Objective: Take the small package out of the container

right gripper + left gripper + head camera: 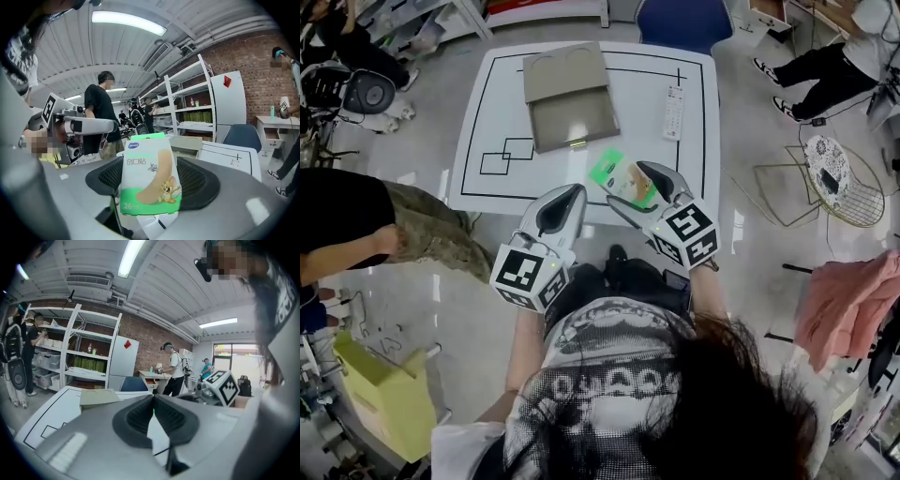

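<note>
The left gripper (567, 201) is on the person's side of the container (570, 94), near the edge of the white table (487, 103). Its jaws are closed together with nothing in them. The container sits open on the table. The small green and white package (622, 178) is out of the container, a little to its right and closer to the person. The right gripper (639, 193) is pinching it tight. A remote (673, 112) lies just right of the container.
</note>
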### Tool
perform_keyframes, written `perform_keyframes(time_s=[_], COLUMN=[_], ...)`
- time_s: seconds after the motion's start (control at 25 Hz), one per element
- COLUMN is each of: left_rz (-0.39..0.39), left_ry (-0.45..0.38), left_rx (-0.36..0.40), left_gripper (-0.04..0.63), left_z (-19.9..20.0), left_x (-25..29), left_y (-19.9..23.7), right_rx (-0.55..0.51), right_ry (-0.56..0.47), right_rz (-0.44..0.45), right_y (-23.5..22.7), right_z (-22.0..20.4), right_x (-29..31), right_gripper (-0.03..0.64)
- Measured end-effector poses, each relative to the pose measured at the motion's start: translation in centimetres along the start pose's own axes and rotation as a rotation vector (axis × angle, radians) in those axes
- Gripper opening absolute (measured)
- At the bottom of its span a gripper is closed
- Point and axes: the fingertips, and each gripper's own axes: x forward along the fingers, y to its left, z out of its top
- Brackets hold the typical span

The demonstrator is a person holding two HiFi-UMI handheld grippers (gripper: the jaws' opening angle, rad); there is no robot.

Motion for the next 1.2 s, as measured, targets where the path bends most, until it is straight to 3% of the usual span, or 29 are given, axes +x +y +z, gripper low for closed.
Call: perform_keyframes(time_s=[0.36, 1.2], left_rz=[-0.051, -0.158], left_ry=[0.022, 0.009], left_rx=[0.013, 0.032], left_gripper=[0.0, 0.0], left_z=[-0.8, -3.3], left_x=[-2.3, -13.0], left_y=[-0.5, -3.3], right_rx=[0.06, 0.146], right_ry=[-0.049, -0.082], right_rz=[-0.063, -0.179], right_y=[1.9, 12.6], right_z=[0.4, -2.3], right_x=[-1.3, -4.8], right_gripper=[0.363, 0.362])
